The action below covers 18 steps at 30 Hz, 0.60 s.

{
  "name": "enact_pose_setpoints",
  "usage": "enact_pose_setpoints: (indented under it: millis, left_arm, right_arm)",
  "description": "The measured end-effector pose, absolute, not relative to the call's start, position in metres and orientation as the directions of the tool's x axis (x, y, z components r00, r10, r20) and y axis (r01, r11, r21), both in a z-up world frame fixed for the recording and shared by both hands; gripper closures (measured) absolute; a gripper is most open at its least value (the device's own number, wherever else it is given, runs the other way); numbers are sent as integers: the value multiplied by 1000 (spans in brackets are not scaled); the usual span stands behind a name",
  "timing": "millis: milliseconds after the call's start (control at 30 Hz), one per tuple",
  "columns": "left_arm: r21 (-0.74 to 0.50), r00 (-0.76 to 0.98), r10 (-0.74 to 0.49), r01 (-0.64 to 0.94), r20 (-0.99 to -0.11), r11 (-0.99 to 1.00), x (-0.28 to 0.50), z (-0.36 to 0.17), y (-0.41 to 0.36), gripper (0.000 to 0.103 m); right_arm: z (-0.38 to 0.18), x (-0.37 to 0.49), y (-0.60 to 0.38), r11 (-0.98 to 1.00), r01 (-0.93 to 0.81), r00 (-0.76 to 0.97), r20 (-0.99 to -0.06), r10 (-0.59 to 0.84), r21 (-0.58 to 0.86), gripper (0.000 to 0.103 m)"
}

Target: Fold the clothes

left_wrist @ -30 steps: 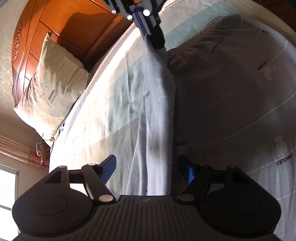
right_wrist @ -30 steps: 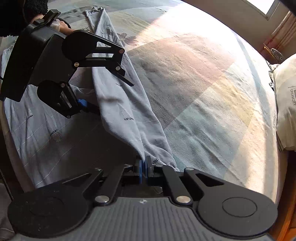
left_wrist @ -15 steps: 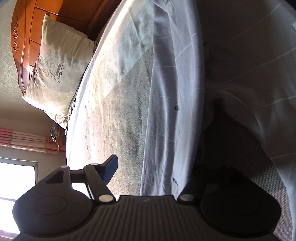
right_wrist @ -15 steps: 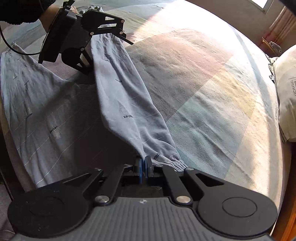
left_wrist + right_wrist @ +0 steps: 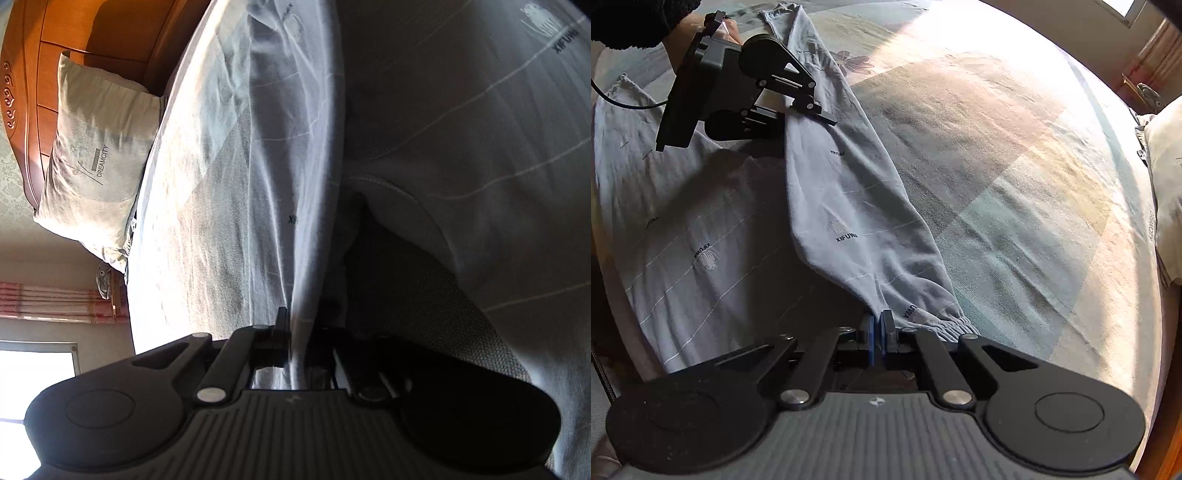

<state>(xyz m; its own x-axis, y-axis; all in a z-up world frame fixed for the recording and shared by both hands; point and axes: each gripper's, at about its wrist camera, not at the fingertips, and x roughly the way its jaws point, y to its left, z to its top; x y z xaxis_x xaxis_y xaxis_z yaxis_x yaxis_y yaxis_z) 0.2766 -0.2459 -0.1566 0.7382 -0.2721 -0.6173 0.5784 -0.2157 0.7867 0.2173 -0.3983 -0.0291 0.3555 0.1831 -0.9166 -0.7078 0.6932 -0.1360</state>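
Although both grips are in place, the fold itself looks barely begun. A pair of grey-blue trousers lies spread on the bed, one leg flat on the near side, the other raised into a ridge running from waistband to cuff. No layer is yet laid over another, so the halving and later folds remain, in my judgement.

Right hand-held gripper: jaws closed tight on the trouser edge beside the elastic waistband, pointing steeply down at the bed.

Left hand-held gripper: seen from the right wrist view low over the far end of the raised leg, short of the cuff, carried by a person's hand in a dark fleecy sleeve. Its jaws have just been closing, and its own camera shows them pinched on a bunched fold of the leg fabric.

A pillow rests against the wooden headboard, well apart from the garment.
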Motion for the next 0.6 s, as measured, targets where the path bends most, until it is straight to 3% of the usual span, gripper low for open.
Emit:
enact_pose_setpoints:
  millis: [367, 600]
  left_arm:
    - [746, 681, -305, 604, -666, -280, 267, -108, -237, 102]
    - [686, 596, -343, 597, -726, -415, 239, -86, -216, 102]
  right_arm:
    - [-28, 205, -399, 660, -725, 399, -902, 165, -200, 99]
    - [-29, 180, -401, 520, -793, 450, -880, 150, -317, 99]
